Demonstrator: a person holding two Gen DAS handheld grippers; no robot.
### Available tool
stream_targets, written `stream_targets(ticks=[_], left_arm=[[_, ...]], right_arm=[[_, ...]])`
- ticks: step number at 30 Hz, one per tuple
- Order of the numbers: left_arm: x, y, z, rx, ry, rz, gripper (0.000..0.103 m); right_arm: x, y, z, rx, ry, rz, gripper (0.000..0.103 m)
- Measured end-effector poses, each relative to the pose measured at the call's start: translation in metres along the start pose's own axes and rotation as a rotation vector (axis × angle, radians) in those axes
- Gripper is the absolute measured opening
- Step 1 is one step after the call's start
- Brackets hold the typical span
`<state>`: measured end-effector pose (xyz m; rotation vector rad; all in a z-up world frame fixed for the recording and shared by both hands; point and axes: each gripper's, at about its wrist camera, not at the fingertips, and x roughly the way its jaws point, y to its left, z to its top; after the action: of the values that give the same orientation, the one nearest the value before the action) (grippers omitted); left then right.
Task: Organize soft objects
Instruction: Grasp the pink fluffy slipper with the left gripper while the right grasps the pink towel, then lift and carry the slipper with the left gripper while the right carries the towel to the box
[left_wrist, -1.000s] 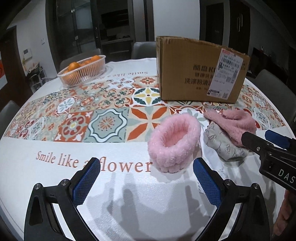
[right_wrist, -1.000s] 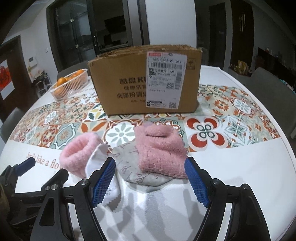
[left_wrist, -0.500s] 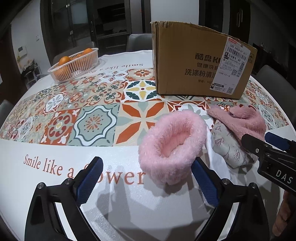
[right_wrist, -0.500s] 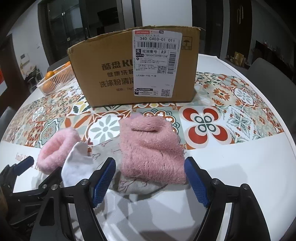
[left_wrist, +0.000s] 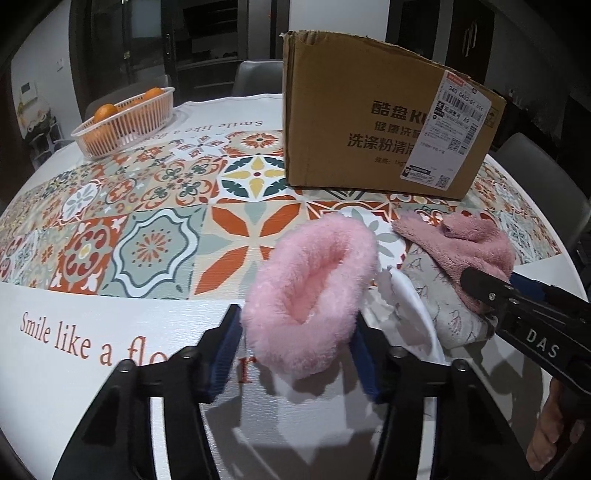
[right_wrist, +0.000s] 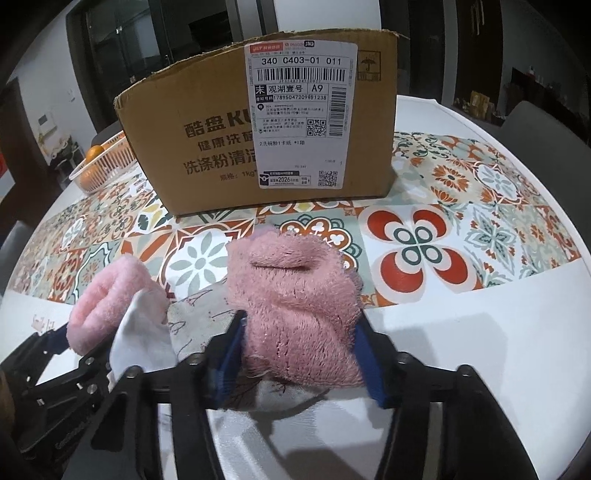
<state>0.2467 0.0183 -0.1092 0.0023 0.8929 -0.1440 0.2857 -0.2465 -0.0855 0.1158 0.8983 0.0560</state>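
Soft pink pieces (left_wrist: 314, 291) sit clamped in both grippers on patterned tablecloth (left_wrist: 147, 229).

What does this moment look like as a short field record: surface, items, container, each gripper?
surface: round table under a tile-print cloth
items: fluffy pink band; dusty-pink knit on a grey printed cloth; white cloth
container: cardboard box, top open, behind the pile
other: basket of oranges, far left
left gripper: jaws just closed onto the band
right gripper: jaws just closed onto the knit
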Motion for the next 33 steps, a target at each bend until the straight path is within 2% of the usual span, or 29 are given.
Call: stream_targets(ticks=[1,2,5,20,33], left_arm=[[0.0,0.0,0.0,0.0,0.0,-0.005,0.043],[0.001,-0.001,0.0,-0.001,0.003,-0.008,0.041],[-0.001,-0.002,0.001,-0.002,-0.003,-0.008,0.035],[-0.037,-0.007,0.011,0.009,-0.1,0.006,0.031],[-0.065,-0.012,0.022,0.002,-0.142,-0.004,0.031]], right_arm=[[0.0,0.0,0.0,0.002,-0.003,0.004,0.044],[0.0,-0.001,0.0,0.004,-0.004,0.008,0.035],[-0.003,-0.004,0.001,0.021,-0.012,0.013,0.03],[-0.031,-0.005,0.01,0.042,-0.09,0.034,0.026],[-0.064,0.0,0.017,0.015,-0.174,0.042,0.025]])
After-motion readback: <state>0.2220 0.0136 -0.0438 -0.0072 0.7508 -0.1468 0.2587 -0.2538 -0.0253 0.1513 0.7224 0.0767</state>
